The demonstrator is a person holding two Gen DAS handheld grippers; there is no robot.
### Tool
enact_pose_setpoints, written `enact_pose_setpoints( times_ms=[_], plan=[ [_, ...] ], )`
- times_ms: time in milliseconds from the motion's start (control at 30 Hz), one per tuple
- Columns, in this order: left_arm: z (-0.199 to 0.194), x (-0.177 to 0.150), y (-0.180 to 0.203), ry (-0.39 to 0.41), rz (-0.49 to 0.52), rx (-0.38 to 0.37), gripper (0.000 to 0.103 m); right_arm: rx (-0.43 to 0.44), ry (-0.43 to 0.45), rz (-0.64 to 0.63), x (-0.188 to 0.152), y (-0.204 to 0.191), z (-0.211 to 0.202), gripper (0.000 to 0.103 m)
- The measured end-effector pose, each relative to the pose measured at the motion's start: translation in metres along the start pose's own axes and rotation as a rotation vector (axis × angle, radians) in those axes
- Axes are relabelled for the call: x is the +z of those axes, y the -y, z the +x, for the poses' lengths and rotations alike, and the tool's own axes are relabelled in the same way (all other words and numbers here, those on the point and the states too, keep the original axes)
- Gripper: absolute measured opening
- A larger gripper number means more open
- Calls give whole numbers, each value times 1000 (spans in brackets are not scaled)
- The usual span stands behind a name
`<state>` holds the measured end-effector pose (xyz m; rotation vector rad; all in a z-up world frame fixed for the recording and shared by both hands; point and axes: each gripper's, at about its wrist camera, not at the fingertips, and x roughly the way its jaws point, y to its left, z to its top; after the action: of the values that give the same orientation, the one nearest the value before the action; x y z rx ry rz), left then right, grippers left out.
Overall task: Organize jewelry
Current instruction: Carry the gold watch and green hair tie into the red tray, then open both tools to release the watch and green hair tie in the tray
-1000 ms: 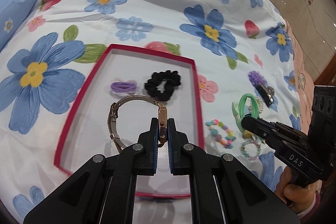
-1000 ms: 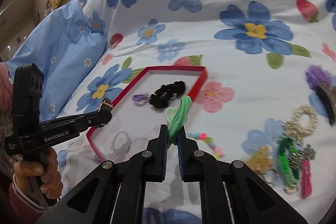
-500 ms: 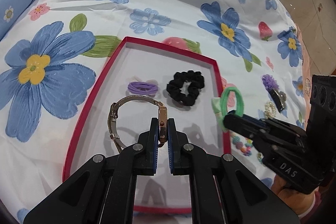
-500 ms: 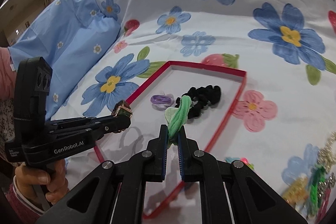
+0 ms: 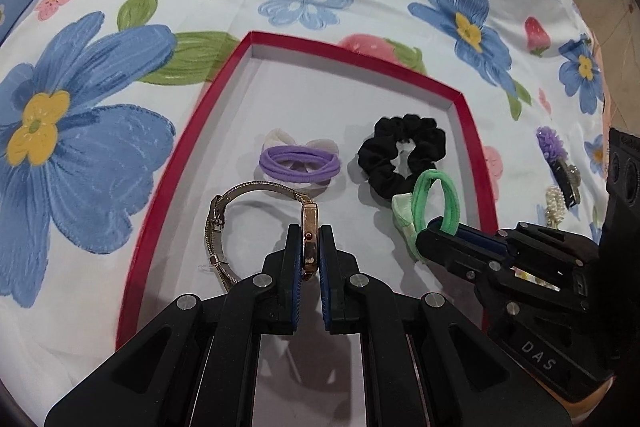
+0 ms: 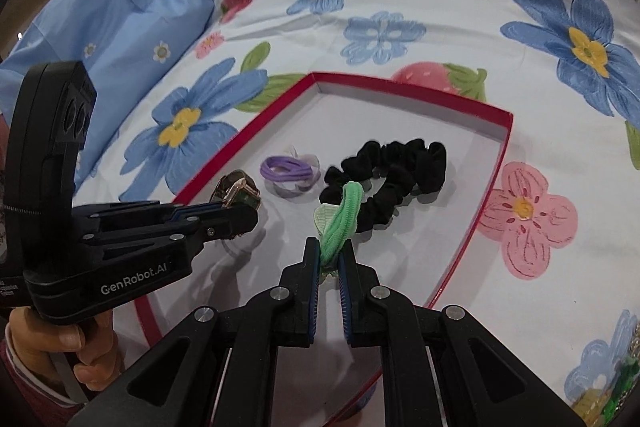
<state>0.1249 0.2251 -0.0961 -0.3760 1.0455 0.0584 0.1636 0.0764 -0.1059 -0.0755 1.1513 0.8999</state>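
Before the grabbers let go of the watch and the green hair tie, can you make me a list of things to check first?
1. Left gripper shut on the watch: ok.
2. Right gripper shut on the green hair tie: ok.
3. Both are over the red tray: ok.
4. Bare tray floor under the watch: ok.
5. Green hair tie clear of the black scrunchie: not ok, it overlaps the scrunchie in both views.
6. Watch low enough to drop gently: cannot tell.
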Motion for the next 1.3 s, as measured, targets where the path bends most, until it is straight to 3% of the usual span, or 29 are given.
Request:
enact_pose_setpoints(
  times_ms=[400,600,833,1000,1300],
  plan=[
    [3,0,0,-7,15,33,7,-2,-27,-15,0,-1,9,13],
    [-4,2,4,17,29,69,23,11,-22,5,-1,1,5,22],
    [-28,-1,2,69,6,91,32,17,8,34,-5,5,-9,27],
    [-43,-8,2,100,-27,78,36,41,58,64,-9,5,-30,35],
    [-70,-22,20,141,-50,34,43,50,138,93,-22,11,-77,37]
  ],
)
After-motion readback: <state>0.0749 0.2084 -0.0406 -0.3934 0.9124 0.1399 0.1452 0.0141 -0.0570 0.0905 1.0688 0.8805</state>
